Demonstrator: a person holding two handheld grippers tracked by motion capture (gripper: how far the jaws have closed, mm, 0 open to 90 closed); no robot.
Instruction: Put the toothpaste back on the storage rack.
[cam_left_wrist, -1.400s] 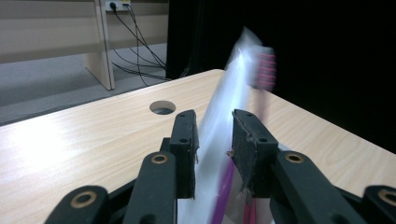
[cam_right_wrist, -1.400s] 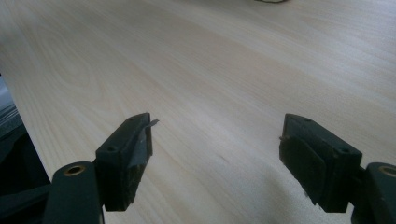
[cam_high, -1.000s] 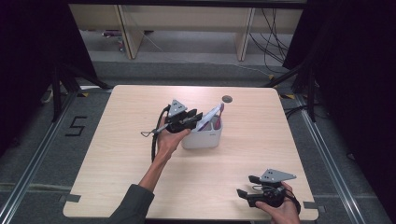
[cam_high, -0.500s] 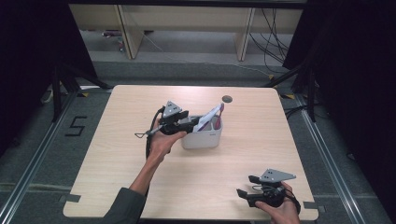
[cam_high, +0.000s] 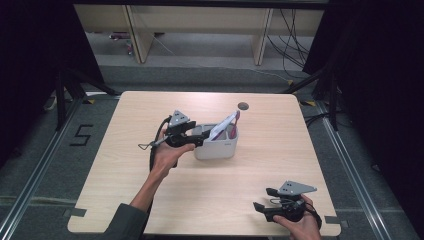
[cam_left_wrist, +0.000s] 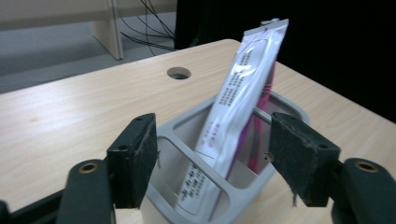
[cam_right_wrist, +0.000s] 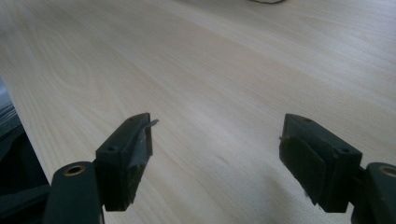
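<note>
Pale wooden table (cam_high: 150, 115) with round hole (cam_high: 243, 106), grey floor (cam_high: 200, 70) beyond.

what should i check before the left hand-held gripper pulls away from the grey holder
1. Left hand-held gripper let go: ok. Its jaws have just been opening and stand apart, their pads pressing on nothing.
2. Toothbrush packet settled: ok. It leans inside the grey holder, top against the far rim.
3. Holder upright: ok. It stands flat on the table.
4. Path back free: ok. The jaws flank the holder's near rim; contact with it cannot be told.
5. Right hand-held gripper out of the way: ok. It sits open near the table's front right corner, jaws empty.
6. Packet stable once left alone: cannot tell. It stands tall and tilted.
</note>
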